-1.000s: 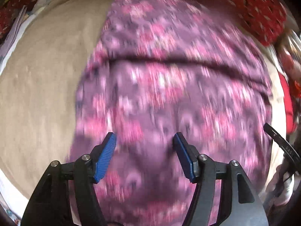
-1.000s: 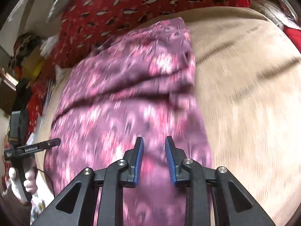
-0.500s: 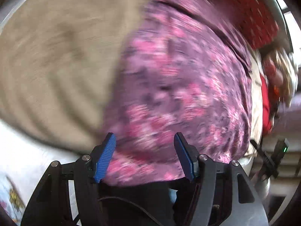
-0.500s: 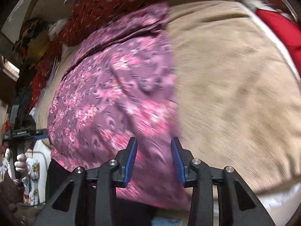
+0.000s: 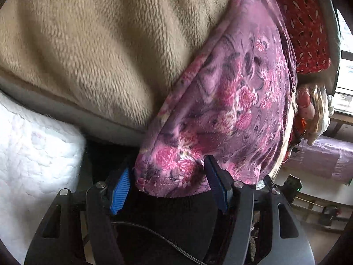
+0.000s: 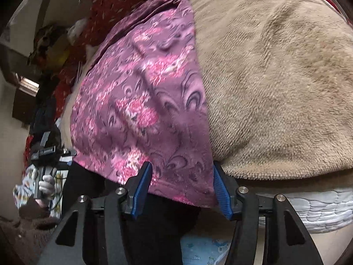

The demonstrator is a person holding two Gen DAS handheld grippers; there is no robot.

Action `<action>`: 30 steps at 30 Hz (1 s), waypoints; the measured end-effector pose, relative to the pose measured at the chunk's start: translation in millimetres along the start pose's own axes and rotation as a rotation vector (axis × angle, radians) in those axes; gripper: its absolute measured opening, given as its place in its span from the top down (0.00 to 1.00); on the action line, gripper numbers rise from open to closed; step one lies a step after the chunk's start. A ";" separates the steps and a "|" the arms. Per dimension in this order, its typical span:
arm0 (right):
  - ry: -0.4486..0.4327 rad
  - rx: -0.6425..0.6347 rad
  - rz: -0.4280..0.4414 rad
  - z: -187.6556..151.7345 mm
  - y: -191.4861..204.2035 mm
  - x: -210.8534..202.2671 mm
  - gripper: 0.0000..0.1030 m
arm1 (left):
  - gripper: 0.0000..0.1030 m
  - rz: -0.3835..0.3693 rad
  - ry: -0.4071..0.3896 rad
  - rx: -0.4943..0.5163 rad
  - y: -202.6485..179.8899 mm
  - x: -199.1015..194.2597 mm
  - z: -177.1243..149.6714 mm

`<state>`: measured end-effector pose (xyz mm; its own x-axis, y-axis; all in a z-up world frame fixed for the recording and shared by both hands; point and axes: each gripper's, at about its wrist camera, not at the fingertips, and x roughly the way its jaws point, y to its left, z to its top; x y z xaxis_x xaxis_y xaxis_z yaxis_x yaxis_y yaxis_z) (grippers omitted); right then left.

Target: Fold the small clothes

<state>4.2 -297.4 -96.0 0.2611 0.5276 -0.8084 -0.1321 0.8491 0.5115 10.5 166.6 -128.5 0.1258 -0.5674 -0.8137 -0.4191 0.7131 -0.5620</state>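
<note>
A purple floral garment [image 5: 231, 101] lies flat on a beige fleece blanket [image 5: 99, 44], and its near hem hangs over the bed's edge. My left gripper [image 5: 168, 187] stands open at the hem's left corner; the cloth sits loosely between the blue pads [image 5: 120, 190]. In the right wrist view the same garment [image 6: 143, 101] fills the left half. My right gripper [image 6: 182, 190] straddles the hem's right corner, its jaws opening, with cloth between them and no pinch on it. The left gripper [image 6: 47, 154] also shows there at far left, in a gloved hand [image 6: 46, 185].
A white quilted mattress [image 5: 33, 159] shows under the blanket [image 6: 275, 77]. Red patterned fabric [image 5: 304, 26] lies beyond the garment. The person's dark clothing [image 5: 172, 225] is right below both grippers. Clutter and a window [image 5: 346, 84] are at the far right.
Both grippers have drawn back from over the garment's middle to its near hem at the bed's edge. The right jaws have widened. The left gripper has rolled and kept its width.
</note>
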 end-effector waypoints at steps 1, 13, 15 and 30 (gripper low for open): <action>0.013 -0.020 0.007 -0.5 1.5 1.2 0.51 | 0.40 -0.001 -0.008 0.010 -2.2 -0.9 -1.9; -0.106 -0.082 0.245 7.9 33.3 -31.8 0.91 | 0.91 -0.127 -0.140 0.164 -59.1 -52.8 -7.1; -0.159 -0.053 0.307 18.1 37.4 -43.4 0.91 | 0.91 -0.162 -0.161 0.171 -66.5 -63.1 -1.3; -0.411 0.108 0.456 134.4 25.1 -73.1 0.91 | 0.91 -0.202 -0.332 0.147 -116.8 -118.8 102.4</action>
<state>110.3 -318.2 15.1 0.5508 0.7648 -0.3343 -0.2252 0.5219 0.8228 136.6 192.9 18.6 0.4858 -0.5551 -0.6752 -0.2264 0.6662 -0.7106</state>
